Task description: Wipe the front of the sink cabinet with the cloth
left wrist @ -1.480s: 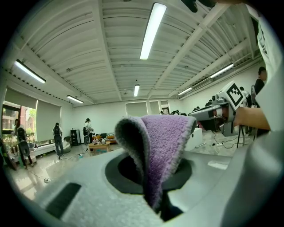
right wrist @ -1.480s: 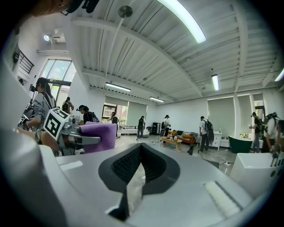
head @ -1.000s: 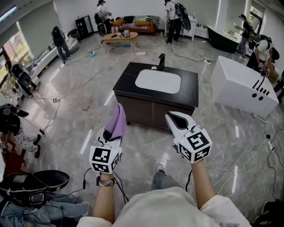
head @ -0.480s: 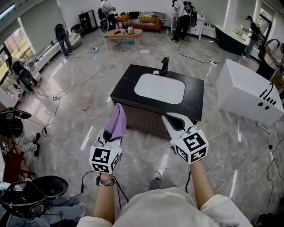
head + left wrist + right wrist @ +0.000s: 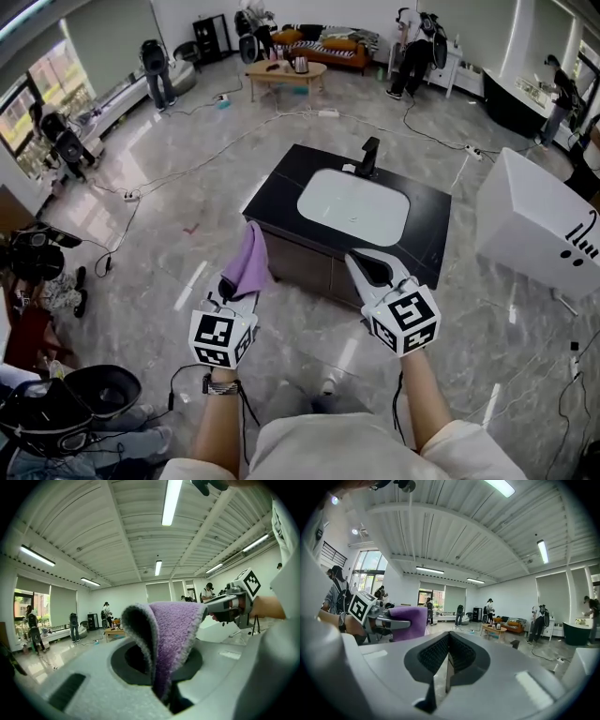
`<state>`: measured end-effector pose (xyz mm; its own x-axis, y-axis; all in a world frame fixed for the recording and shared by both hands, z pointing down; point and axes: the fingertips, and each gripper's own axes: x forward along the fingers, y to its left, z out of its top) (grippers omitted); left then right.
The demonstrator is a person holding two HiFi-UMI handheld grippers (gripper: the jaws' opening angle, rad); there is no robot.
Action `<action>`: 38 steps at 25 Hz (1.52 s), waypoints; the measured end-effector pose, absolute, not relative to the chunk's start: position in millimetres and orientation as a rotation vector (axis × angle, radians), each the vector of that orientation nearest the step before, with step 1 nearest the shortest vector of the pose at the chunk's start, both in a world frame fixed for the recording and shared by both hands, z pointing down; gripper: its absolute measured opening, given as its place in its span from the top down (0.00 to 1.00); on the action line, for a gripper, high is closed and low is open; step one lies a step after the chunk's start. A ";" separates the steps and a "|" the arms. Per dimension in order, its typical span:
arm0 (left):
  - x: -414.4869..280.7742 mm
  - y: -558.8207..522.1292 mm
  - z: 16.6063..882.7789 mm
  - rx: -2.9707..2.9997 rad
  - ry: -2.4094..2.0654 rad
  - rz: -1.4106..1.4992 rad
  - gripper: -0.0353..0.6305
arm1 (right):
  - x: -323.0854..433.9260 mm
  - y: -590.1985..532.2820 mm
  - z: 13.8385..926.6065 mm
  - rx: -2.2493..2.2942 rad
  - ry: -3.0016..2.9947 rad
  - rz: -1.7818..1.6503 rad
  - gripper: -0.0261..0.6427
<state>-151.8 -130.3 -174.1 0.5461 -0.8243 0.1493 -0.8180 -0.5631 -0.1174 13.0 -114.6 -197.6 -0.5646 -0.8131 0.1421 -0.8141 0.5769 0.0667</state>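
A glossy grey marble floor [image 5: 141, 244] fills the wide room, with cables [image 5: 187, 164] trailing across it and people [image 5: 155, 70] standing along the far walls near a sofa [image 5: 328, 47] and a low wooden coffee table [image 5: 286, 70]. A big white tub [image 5: 534, 225] stands at the right edge. In the middle stands the sink cabinet [image 5: 314, 267], seen from above at a slant. Its dark brown front faces the person, and its black counter [image 5: 281, 192] carries a white oval basin [image 5: 354, 206] with a black tap [image 5: 368, 155] behind it. The person stands back from that front with both arms stretched forward. The left tongs [image 5: 236, 279] are level with the cabinet's left front corner, and the right tongs [image 5: 367, 264] are before its right half. The left tongs [image 5: 161, 693] are clenched on the lower fold of the purple cloth [image 5: 176, 630], which stands up from them and curls over in a loop at the top. In the head view the cloth [image 5: 248, 258] rises just beside the cabinet's front left corner and seems to hang short of the wood. Whether it touches cannot be told. The right tongs [image 5: 447, 667] are pressed together with nothing between them, their ribbed pads meeting in a thin line. Both pairs tilt upward toward the ceiling lights, and each shows in the other's gripper view at about the same height.
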 end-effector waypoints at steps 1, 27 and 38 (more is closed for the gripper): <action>-155.2 -132.8 -175.4 -2.728 1.471 -0.292 0.87 | 13.2 -116.5 -197.7 1.375 -2.647 0.019 0.95; -271.9 -395.5 18.9 -2.710 1.638 -0.294 0.88 | -63.0 -344.6 -34.0 1.491 -2.603 -0.009 0.95; -266.3 -425.5 163.0 -2.733 1.577 -0.323 0.88 | -66.9 -365.9 119.7 1.476 -2.569 0.080 0.95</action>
